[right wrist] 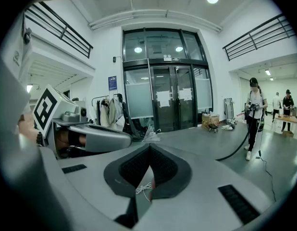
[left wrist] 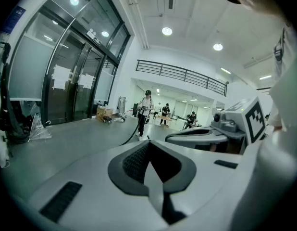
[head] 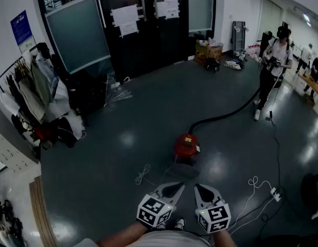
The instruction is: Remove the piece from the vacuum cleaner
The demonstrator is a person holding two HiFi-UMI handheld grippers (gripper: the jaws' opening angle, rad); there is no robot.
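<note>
The red vacuum cleaner (head: 187, 146) stands on the dark floor a little ahead of me. Its black hose (head: 221, 117) curves away right to a standing person (head: 272, 66), also visible in the left gripper view (left wrist: 145, 110) and the right gripper view (right wrist: 253, 114), who holds its far end. My left gripper (head: 174, 186) and right gripper (head: 199, 187) hang side by side low in the head view, short of the vacuum and touching nothing. Both are shut and empty: the left gripper (left wrist: 149, 153) and the right gripper (right wrist: 149, 151) each close to a point.
A white cable (head: 143, 174) lies on the floor left of the vacuum. A power strip (head: 275, 193) with a looped cord lies at the right. A clothes rack (head: 30, 86) lines the left wall. Boxes (head: 209, 50) sit by the glass doors (head: 148, 19). More people stand far right.
</note>
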